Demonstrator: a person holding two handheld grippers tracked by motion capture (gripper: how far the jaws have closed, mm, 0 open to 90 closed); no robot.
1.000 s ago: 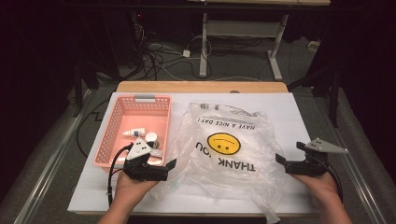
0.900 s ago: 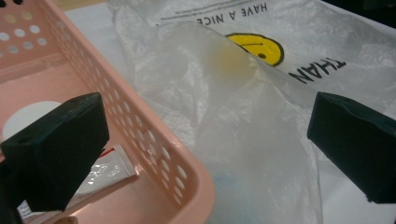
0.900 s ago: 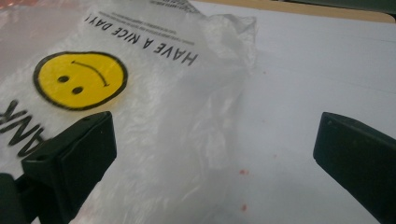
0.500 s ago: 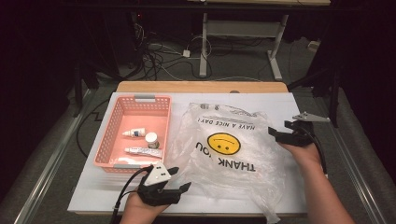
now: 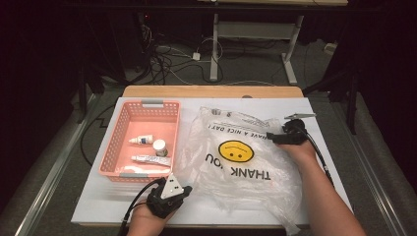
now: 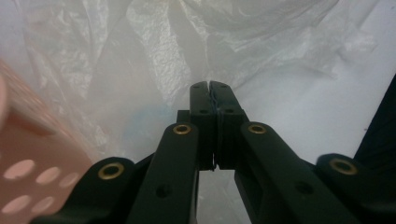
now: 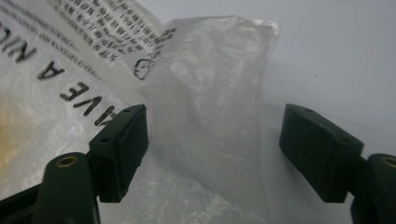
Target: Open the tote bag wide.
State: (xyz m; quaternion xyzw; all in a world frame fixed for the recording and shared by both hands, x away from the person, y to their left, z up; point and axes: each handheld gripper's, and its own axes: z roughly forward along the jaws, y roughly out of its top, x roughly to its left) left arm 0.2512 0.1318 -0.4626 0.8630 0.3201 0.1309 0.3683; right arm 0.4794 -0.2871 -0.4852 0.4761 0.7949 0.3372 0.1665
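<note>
White covering spreads across the counter [image 5: 295, 105], which fills the middle of the high view. On it, centre to right of frame, lies a crinkled clear plastic bag [image 5: 241, 162] printed with a yellow smiley and "THANK YOU", flat and not yet opened. To its left sits a pink basket [image 5: 118, 142] holding a small bottle [image 5: 141, 140], a round white jar [image 5: 159, 146] and a tube [image 5: 151, 159].

Judging by the two hands on the bag, the step in hand is taking hold of it at two edges so that its mouth can be pulled apart, presumably for the basket's items.

At the lower left of the high view the left claw [image 5: 184, 189] meets the bag's near left corner; in the left gripper view its jaws have just been closing and now stand clenched together, with what looks like a thin edge of film pinched between them [image 6: 213, 93].

At the right of the high view the right claw [image 5: 271, 138] rests at the bag's far right part. Its jaws have just been closing too, yet in the right gripper view they stand apart, released, with a raised fold of the bag [image 7: 210, 93] between them and untouched by either pad.

The next move calls for closing the right claw on that fold, catching one layer only if possible, then lifting both hands apart gently, since thin film slips or tears easily.
</note>
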